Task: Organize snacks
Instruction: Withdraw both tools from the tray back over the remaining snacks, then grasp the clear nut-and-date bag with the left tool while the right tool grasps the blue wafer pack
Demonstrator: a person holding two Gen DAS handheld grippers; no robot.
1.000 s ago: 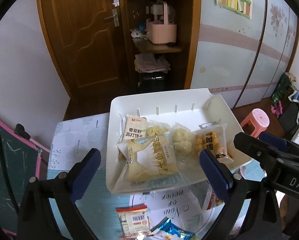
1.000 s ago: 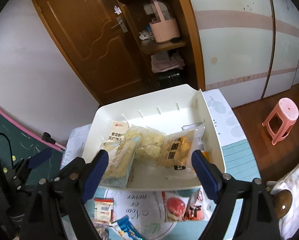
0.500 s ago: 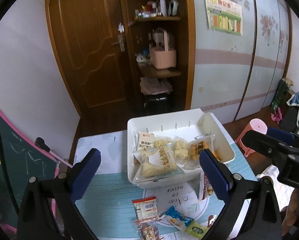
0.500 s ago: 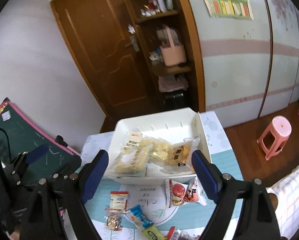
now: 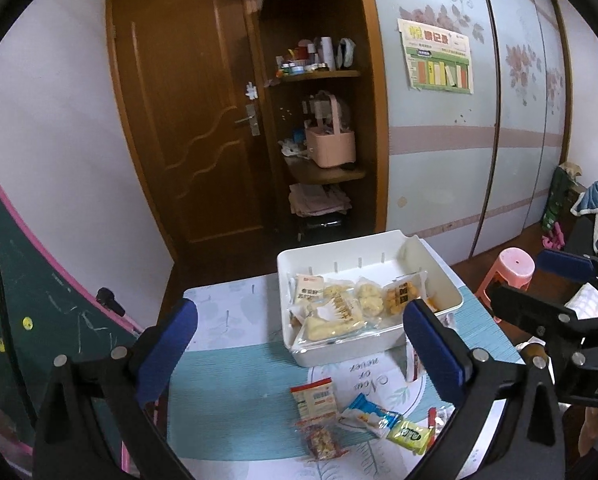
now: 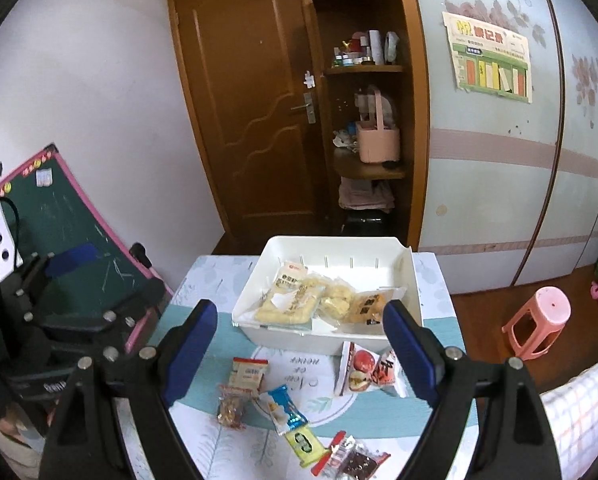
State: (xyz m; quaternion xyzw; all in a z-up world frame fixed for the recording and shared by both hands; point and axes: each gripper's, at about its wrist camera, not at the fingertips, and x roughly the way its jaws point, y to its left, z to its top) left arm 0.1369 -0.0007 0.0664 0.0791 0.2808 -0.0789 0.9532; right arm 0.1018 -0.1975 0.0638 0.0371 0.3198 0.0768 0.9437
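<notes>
Patterned surface [image 6: 203,284], bare along its left edge. Nearest, loose snack packets [image 6: 283,408] by the front edge. Above them, left claw [image 5: 299,354] and right claw [image 6: 299,350] spread wide, empty. Beyond, white bin [image 6: 415,280] holding wrapped snacks [image 5: 339,312], near the far edge.

My left tool [image 5: 299,344] and my right tool [image 6: 299,344] are black with blue finger pads [image 5: 167,350]. The tray [image 5: 341,348] is plain white. The tabletop [image 5: 227,364] carries a teal-striped cloth with a white panel of pale leaf motifs and dark script. Loose packets: one white with a red top band [image 5: 314,396], one blue and white [image 5: 370,419], one yellow-green [image 5: 409,436], one red and white with a red fruit print [image 6: 359,368]. In the tray, the packets [image 5: 339,308] are clear or white over pale yellow and orange contents. The stool [image 6: 539,320] is pink. The door [image 5: 187,128] is brown wood. The board [image 6: 71,220] is dark green, pink-edged.
</notes>
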